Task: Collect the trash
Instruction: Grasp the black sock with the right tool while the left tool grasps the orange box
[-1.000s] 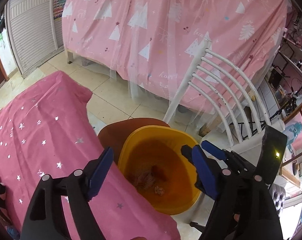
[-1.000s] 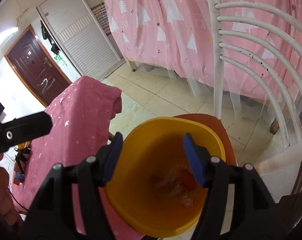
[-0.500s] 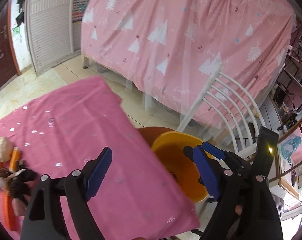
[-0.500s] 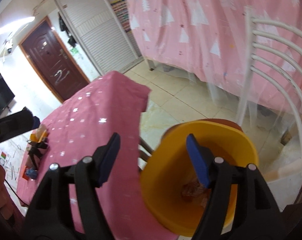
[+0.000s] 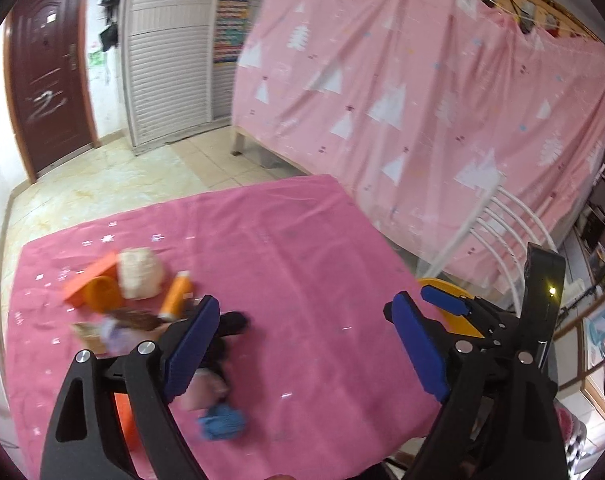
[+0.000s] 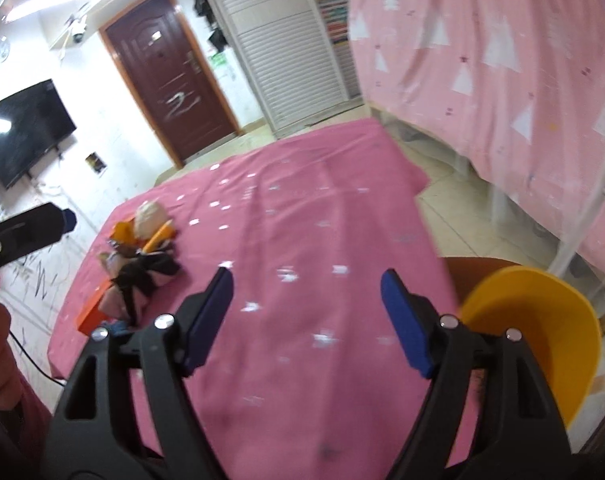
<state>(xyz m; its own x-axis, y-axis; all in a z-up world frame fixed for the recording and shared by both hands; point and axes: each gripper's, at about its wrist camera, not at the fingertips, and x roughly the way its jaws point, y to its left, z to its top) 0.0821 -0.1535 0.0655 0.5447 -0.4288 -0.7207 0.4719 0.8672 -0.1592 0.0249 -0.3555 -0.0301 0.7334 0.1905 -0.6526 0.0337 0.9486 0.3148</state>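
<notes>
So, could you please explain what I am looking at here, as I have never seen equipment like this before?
There is no robot here: a person holds a hand-operated clamp in each hand, and each clamp carries a wide-angle camera looking forward along its two blue-padded fingers. One picture comes from the left gripper, the other from the right gripper. Both are open and hold nothing.

Below them is a table under a pink tablecloth. On its left side lies a blurred pile of trash: something orange, a pale crumpled wad and dark scraps. A blue crumpled piece lies nearer the camera.

To the right, off the table's edge, stands a yellow bin, apparently for the trash, beside a white chair. In the right view, the left gripper shows as the black shape at the left edge.
</notes>
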